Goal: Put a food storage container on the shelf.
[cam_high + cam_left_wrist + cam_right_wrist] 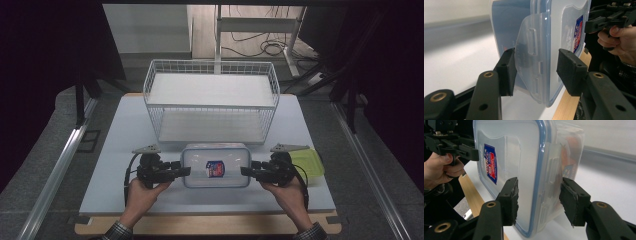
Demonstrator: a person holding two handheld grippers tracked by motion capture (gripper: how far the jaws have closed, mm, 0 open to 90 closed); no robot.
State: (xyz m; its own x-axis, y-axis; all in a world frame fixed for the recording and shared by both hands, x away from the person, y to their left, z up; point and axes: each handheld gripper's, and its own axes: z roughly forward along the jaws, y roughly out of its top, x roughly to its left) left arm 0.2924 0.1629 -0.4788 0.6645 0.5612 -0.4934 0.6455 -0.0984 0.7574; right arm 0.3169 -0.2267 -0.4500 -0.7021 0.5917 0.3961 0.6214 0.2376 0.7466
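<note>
A clear plastic container [215, 165] with a blue-edged lid and a blue and red sticker [215, 169] lies flat near the table's front edge. My left gripper [185, 171] holds its left end. In the left gripper view the two pads [507, 72] press the side clasp and the lid of the container [541, 30] between them. My right gripper [245, 171] holds the opposite end. In the right gripper view its jaws [539, 200] clamp the lid face and the base of the container [524, 152].
A white wire basket shelf [210, 107] stands right behind the container on the pale table [115, 170]. A green lid [309, 165] lies flat behind my right hand. The wooden board edge [210, 225] runs along the front.
</note>
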